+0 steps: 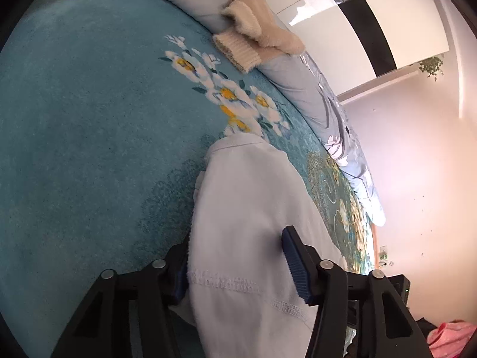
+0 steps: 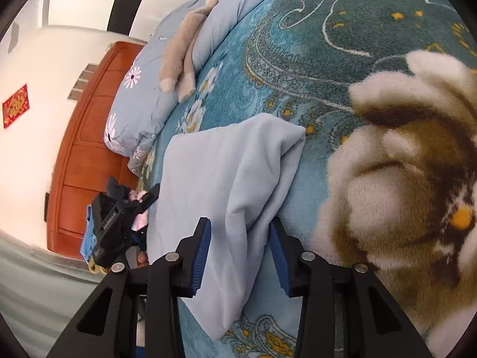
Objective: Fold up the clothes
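A pale blue-white folded garment (image 1: 247,203) lies on the teal flowered blanket (image 1: 89,119), its stitched hem nearest the camera. My left gripper (image 1: 235,265) straddles that hem end; cloth drapes over the left finger, while the ridged blue face of the right pad (image 1: 293,256) shows bare, so it is open. In the right wrist view the same garment (image 2: 226,164) lies as a thick fold on the blanket (image 2: 328,44). My right gripper (image 2: 240,250) stands open around the fold's near end, both pad faces partly showing.
A beige fuzzy sweater (image 1: 259,26) (image 2: 179,56) lies on the rolled light blue quilt (image 1: 298,83) (image 2: 143,95) along the bed's far side. A large cream-and-brown plush flower (image 2: 402,164) fills the right. The left tool's black housing (image 2: 110,223) and a wooden headboard (image 2: 89,149) are at left.
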